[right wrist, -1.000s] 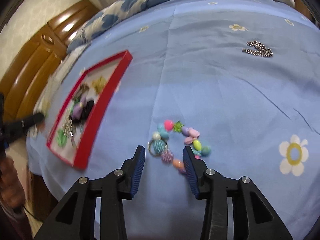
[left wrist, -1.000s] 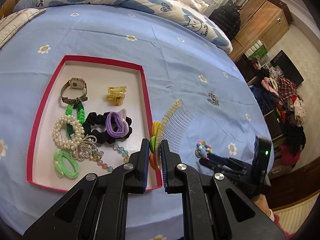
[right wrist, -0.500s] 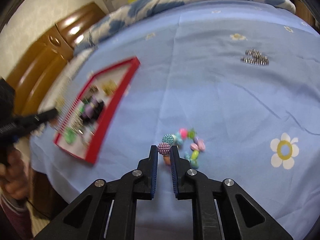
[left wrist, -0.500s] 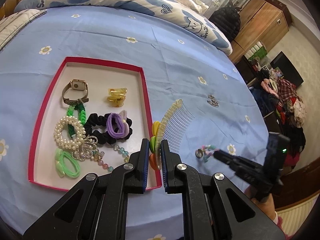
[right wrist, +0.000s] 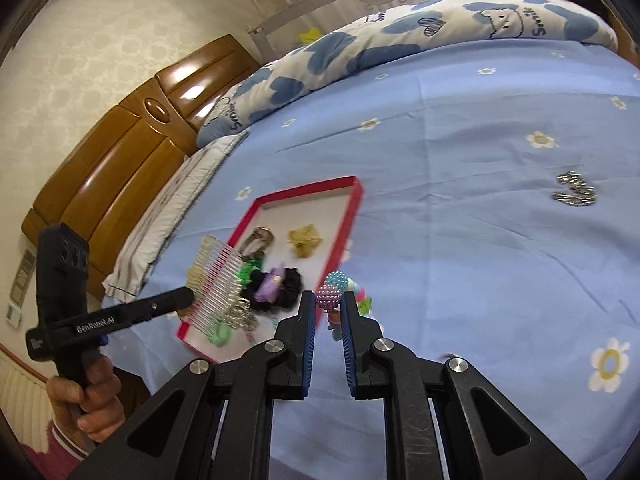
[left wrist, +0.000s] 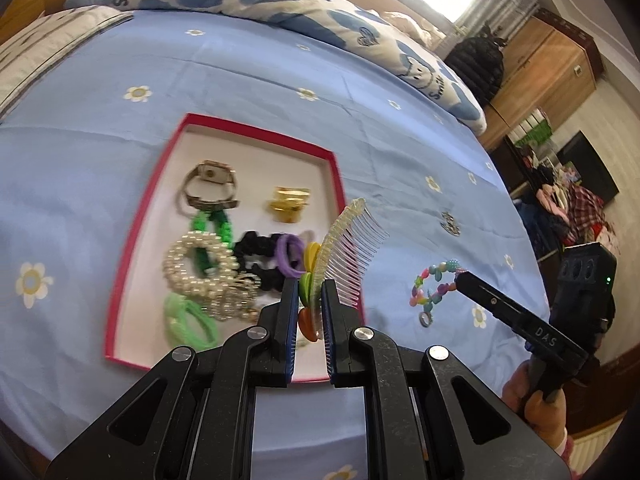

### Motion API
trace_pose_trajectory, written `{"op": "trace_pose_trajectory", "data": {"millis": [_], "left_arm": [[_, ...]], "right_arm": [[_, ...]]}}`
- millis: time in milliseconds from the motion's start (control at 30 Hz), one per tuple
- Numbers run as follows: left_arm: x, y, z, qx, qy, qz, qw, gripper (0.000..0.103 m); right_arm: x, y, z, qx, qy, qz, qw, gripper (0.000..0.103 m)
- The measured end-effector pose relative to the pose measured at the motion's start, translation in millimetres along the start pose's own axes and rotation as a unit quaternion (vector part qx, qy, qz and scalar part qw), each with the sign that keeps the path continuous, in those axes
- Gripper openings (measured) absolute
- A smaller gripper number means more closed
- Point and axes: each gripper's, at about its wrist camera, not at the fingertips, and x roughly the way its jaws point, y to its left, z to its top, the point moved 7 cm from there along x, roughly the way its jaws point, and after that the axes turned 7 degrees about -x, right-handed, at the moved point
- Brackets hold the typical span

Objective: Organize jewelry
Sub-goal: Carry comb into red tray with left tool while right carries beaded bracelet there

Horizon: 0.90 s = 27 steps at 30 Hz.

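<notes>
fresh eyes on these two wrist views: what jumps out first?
Two loaded claws. The left claw is shut on a clear hair comb with coloured petals, held above the near right corner of the red tray, which is full of hair ties, pearls and a watch. To its right, the right claw is shut on a colourful bead bracelet that dangles above the blue floral bedsheet, where a small silver piece lies alone.

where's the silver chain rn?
The silver chain lies loose on the blue bedsheet, far right in the right wrist view, well right of the red tray; the left wrist view shows it beyond the comb.
</notes>
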Motion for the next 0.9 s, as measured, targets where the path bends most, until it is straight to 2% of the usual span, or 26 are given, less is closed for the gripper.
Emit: {"op": "trace_pose_trajectory", "data": {"millis": [500, 900], "left_arm": [[-4.6, 60.6, -0.6, -0.045, -0.001, 0.034, 0.9984, 0.009], [18.8, 89.8, -12.6, -0.060, 0.024, 0.062, 0.9960, 0.010]], "right_arm": [[54.1, 60.8, 1.1, -0.041, 0.035, 0.049, 0.997, 0.012], [105.1, 71.9, -26.4, -0.049, 0.091, 0.051, 0.993, 0.012]]}}
